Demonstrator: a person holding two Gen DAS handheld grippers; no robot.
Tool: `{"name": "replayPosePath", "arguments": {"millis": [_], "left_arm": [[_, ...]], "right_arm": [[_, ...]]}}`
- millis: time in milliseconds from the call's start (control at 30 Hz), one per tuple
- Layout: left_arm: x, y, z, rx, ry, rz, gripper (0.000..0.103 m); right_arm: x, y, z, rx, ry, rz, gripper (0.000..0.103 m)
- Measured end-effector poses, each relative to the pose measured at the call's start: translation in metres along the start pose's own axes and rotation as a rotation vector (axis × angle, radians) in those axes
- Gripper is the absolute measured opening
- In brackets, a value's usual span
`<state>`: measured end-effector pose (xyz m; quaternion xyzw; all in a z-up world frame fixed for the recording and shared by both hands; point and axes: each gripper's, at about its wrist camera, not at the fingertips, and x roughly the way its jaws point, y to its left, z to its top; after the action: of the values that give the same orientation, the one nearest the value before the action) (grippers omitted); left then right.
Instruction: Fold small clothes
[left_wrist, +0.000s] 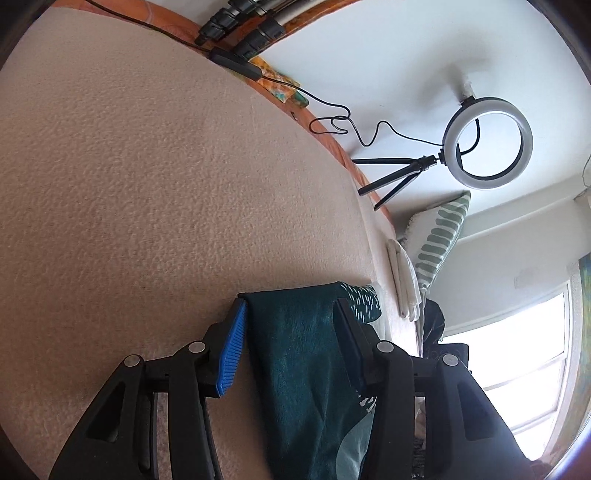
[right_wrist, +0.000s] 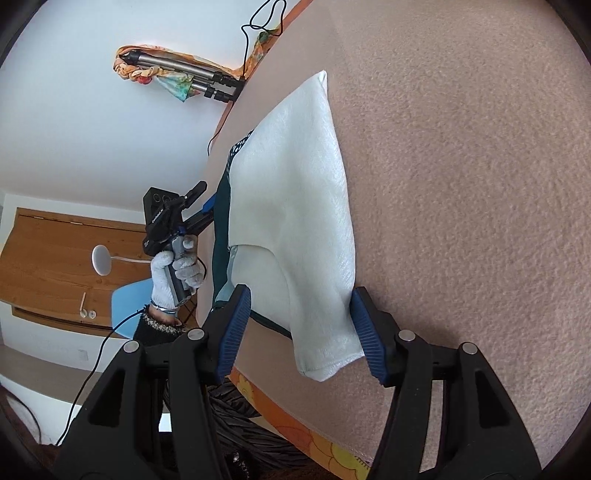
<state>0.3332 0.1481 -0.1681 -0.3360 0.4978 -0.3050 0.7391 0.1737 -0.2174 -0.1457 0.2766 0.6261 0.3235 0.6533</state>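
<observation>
Left wrist view: the left tool (left_wrist: 291, 332) is seen with a teal cloth (left_wrist: 295, 369) draped between its blue pads (left_wrist: 232, 354); whether the cloth is pinched cannot be told. The cloth is laid over a beige blanket (left_wrist: 147, 184). Beyond it, folded white cloths (left_wrist: 404, 280), a striped pillow (left_wrist: 439, 236) and a ring light (left_wrist: 487, 142) are seen.

In the right wrist view, the right tool (right_wrist: 301, 328) is closed on a white cloth (right_wrist: 295, 184), spread across the blanket (right_wrist: 461, 184) with the teal cloth (right_wrist: 221, 221) just beside it. A gloved hand (right_wrist: 177, 269) is seen gripping the left tool's handle.
</observation>
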Motion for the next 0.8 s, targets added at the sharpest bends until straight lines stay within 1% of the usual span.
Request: {"name": "replayPosePath", "arguments": {"millis": [133, 233, 367, 400, 433, 533, 567, 600, 633, 667, 700, 733, 767, 800], "left_arm": [[0.007, -0.008, -0.002, 0.035, 0.013, 0.0, 0.046], [0.014, -0.013, -0.001, 0.042, 0.012, 0.001, 0.046], [0.024, -0.023, -0.002, 0.084, 0.008, 0.018, 0.046], [0.026, -0.026, -0.002, 0.095, 0.006, 0.025, 0.046], [0.028, -0.028, -0.002, 0.103, 0.004, 0.032, 0.046], [0.034, -0.036, -0.003, 0.135, -0.001, 0.055, 0.041], [0.035, -0.039, -0.004, 0.156, -0.004, 0.077, 0.038], [0.039, -0.043, -0.006, 0.186, 0.001, 0.106, 0.03], [0.042, -0.048, -0.009, 0.22, 0.006, 0.133, 0.023], [0.045, -0.05, -0.011, 0.24, 0.012, 0.146, 0.018], [0.049, -0.053, -0.013, 0.264, 0.021, 0.163, 0.01], [0.052, -0.056, -0.017, 0.291, 0.021, 0.179, 0.009], [0.054, -0.06, -0.02, 0.317, 0.016, 0.187, 0.009], [0.056, -0.063, -0.022, 0.332, 0.019, 0.192, 0.007]], "right_arm": [[0.015, 0.009, 0.004, -0.027, 0.016, 0.005, 0.06], [0.027, 0.015, 0.006, -0.041, 0.026, 0.014, 0.059], [0.038, 0.025, 0.005, -0.08, 0.014, -0.014, 0.058], [0.041, 0.028, 0.004, -0.114, 0.044, -0.052, 0.058], [0.044, 0.03, 0.003, -0.125, 0.045, -0.06, 0.058], [0.052, 0.039, 0.001, -0.17, 0.046, -0.103, 0.057], [0.055, 0.044, 0.0, -0.194, 0.047, -0.129, 0.055], [0.058, 0.05, -0.001, -0.224, 0.05, -0.165, 0.05], [0.062, 0.054, -0.003, -0.252, 0.053, -0.192, 0.049], [0.065, 0.059, -0.005, -0.277, 0.052, -0.214, 0.047], [0.068, 0.062, -0.007, -0.301, 0.057, -0.24, 0.04], [0.072, 0.065, -0.008, -0.326, 0.069, -0.271, 0.035], [0.075, 0.068, -0.009, -0.348, 0.075, -0.303, 0.025], [0.078, 0.071, -0.01, -0.369, 0.073, -0.333, 0.019]]}}
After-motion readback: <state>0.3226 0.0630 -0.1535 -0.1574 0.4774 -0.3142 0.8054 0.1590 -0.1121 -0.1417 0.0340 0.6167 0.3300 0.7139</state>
